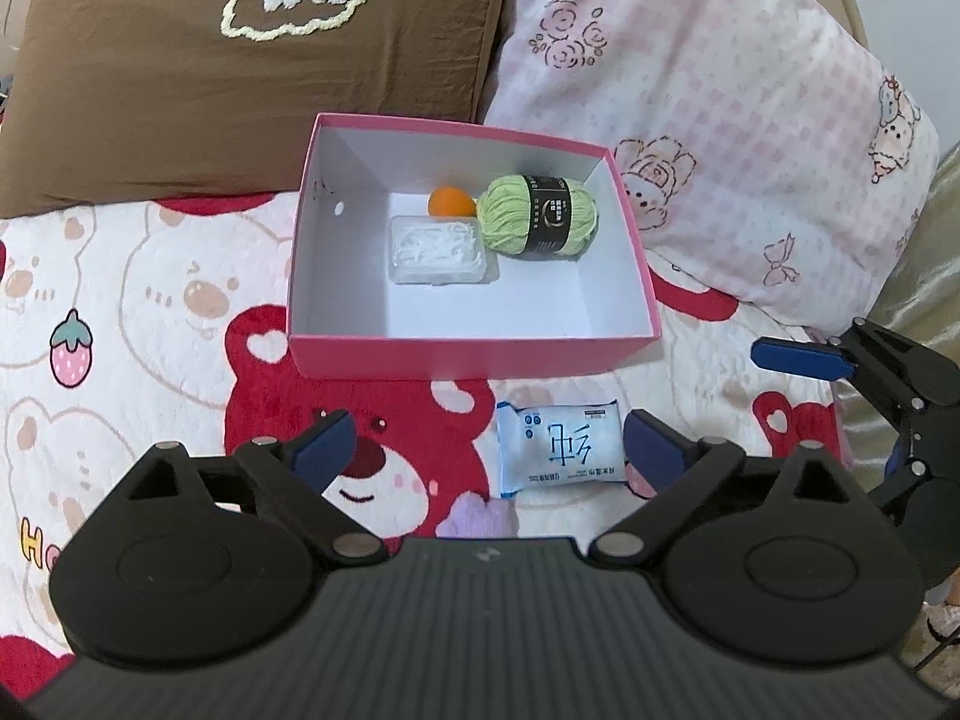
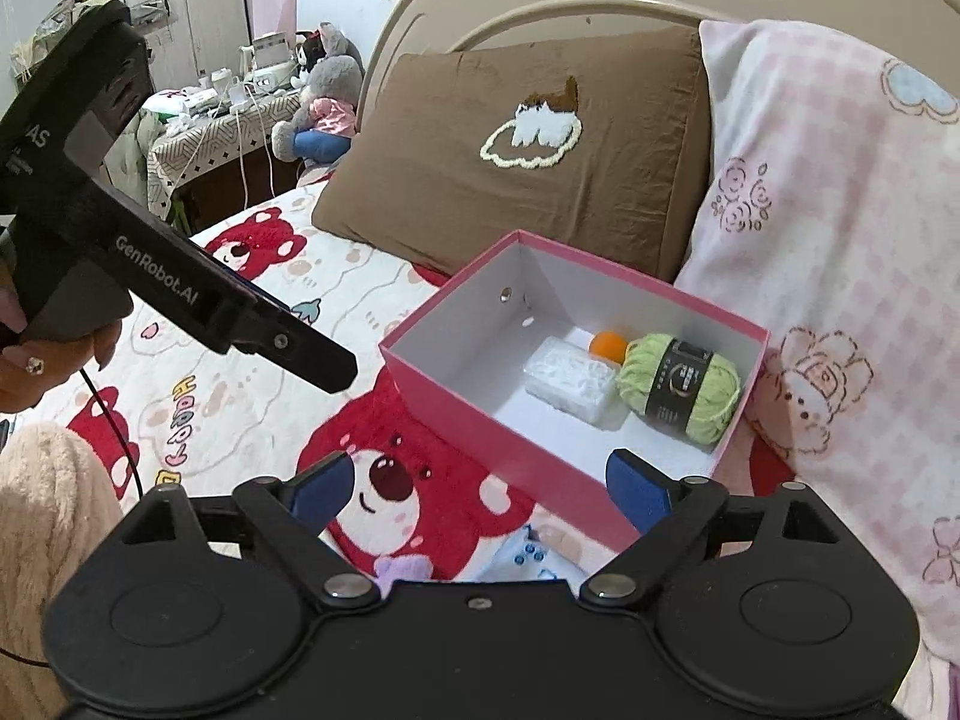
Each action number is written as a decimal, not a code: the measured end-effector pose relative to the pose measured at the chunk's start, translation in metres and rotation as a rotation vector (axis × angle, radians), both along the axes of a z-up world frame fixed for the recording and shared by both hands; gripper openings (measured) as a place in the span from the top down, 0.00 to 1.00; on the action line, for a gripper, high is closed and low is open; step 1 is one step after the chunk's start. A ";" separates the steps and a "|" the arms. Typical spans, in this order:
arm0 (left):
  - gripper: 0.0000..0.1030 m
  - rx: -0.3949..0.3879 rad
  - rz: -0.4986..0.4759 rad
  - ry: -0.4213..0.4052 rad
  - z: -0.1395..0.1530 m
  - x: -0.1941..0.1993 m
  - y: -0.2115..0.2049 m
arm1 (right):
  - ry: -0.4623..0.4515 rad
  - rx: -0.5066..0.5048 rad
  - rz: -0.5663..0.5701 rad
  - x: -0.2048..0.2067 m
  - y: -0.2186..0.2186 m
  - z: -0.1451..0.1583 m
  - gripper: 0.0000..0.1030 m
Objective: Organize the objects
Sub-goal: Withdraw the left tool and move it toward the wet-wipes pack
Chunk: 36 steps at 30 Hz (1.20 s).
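Wet-wipe packet [image 1: 559, 443] lies flat on the bed [image 1: 150, 300], just near of the pink box [image 1: 474, 354]. Likely light, soft, slippery film; pinch across its short sides. Left gripper [image 1: 489, 441] and right gripper [image 2: 477, 489]: fingers wide, empty.

Box [image 1: 468, 354]: pink outside, white inside; yarn [image 1: 540, 215]: light green, black band; ball [image 1: 450, 202]: orange; packet [image 1: 561, 441] between the tongs: white, blue print.
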<state>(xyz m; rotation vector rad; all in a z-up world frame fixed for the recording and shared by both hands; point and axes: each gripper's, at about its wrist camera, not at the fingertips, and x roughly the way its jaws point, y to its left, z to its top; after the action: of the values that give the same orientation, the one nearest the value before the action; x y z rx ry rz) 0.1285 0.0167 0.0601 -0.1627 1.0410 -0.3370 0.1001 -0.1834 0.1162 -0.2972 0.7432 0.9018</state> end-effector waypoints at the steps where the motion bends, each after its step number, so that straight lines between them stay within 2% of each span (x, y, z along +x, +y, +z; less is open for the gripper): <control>1: 0.06 0.007 0.004 -0.010 0.000 -0.002 0.000 | 0.001 -0.003 -0.001 -0.001 -0.001 0.000 0.09; 6: 0.06 0.056 0.002 -0.043 0.000 -0.009 0.000 | -0.033 0.006 0.005 -0.011 -0.009 0.002 0.09; 13: 0.06 0.048 -0.048 -0.030 -0.008 -0.021 -0.005 | -0.052 0.017 0.001 -0.023 -0.018 0.000 0.09; 22: 0.06 0.030 -0.101 -0.007 -0.029 -0.033 -0.016 | -0.025 0.022 -0.031 -0.033 -0.032 -0.017 0.09; 36: 0.06 0.008 -0.122 0.015 -0.061 -0.034 -0.027 | 0.033 -0.040 -0.085 -0.035 -0.038 -0.045 0.09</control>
<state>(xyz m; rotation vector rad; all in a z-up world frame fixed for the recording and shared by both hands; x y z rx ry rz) 0.0944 -0.0108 -0.0008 -0.0948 1.0699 -0.4430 0.0647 -0.2218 0.0712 -0.2846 0.7988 0.8142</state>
